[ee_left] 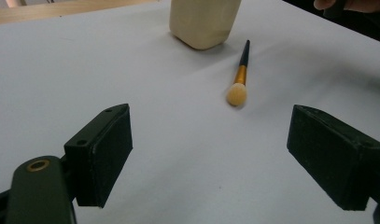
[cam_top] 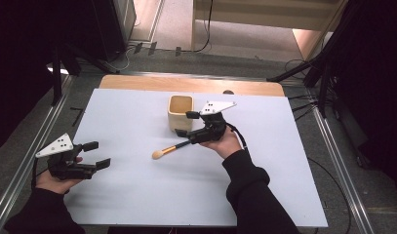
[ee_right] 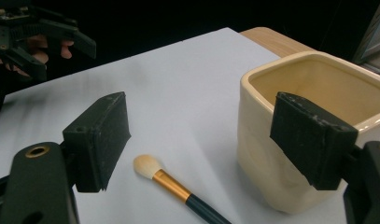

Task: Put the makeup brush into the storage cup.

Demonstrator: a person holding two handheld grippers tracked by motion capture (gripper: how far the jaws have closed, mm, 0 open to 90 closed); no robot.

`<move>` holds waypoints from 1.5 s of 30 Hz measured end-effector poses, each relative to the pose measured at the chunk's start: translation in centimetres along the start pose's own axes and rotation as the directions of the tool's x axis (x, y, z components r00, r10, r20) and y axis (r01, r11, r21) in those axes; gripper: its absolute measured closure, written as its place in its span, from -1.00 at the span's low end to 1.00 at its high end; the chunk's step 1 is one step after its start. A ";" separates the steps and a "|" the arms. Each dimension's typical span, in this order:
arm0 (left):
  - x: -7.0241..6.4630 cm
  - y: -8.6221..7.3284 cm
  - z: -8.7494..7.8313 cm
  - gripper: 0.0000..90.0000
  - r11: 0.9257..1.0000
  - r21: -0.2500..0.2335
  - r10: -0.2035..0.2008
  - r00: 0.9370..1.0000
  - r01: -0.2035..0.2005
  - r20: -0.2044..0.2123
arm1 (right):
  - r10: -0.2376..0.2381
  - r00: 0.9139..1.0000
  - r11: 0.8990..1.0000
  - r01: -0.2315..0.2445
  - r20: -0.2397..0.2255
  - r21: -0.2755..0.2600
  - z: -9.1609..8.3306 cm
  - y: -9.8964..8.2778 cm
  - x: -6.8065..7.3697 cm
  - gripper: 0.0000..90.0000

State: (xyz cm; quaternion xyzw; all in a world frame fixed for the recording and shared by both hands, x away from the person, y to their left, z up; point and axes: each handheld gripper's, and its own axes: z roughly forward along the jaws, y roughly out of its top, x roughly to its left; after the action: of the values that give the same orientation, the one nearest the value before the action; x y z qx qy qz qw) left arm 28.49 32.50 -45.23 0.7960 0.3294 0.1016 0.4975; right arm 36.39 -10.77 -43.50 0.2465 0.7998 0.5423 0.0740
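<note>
Cream ceramic cup (cam_top: 180, 112) sits upright on the white table (cam_top: 137, 195), w/ the makeup brush (cam_top: 170, 150) lying flat just in front of it, fluffy tip pointing away from the cup. Right gripper (cam_top: 185, 125) hovers right beside the cup over the brush handle, jaws wide apart & not clamping anything. Left gripper (cam_top: 99, 154) is well off to the cup's left, jaws also spread, nothing in them.

No readable text, label, brand or number appears on anything.
</note>
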 end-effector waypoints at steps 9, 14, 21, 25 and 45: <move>0.0 0.0 0.0 -0.67 1.000 0.000 0.002 1.000 -0.002 0.000 | -0.044 0.999 0.991 0.047 -0.027 0.128 0.9 0.5 0.3 -0.53; 0.0 0.0 -0.1 -0.67 1.000 0.000 -0.001 1.000 0.001 -0.002 | -0.087 0.994 0.972 0.099 -0.063 0.213 1.5 1.0 0.4 -0.51; 0.0 0.0 -0.1 -0.67 1.000 0.002 -0.001 1.000 0.001 -0.003 | -0.125 0.984 0.922 0.161 -0.123 0.351 2.8 1.6 0.7 -0.48; 0.1 0.0 -0.1 -0.67 1.000 0.002 -0.002 1.000 0.002 -0.002 | -0.146 0.977 0.887 0.199 -0.156 0.417 3.4 1.7 0.7 -0.47; 0.0 0.0 0.0 -0.67 1.000 0.009 0.005 1.000 -0.005 -0.006 | -0.250 0.947 0.742 0.322 -0.204 0.587 5.3 2.2 1.1 -0.38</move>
State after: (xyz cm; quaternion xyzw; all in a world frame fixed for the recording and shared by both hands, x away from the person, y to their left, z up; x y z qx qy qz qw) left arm 28.48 32.51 -45.25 0.7987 0.3293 0.1035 0.4928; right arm 38.18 -5.26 -43.50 0.1005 0.9631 0.2481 0.0274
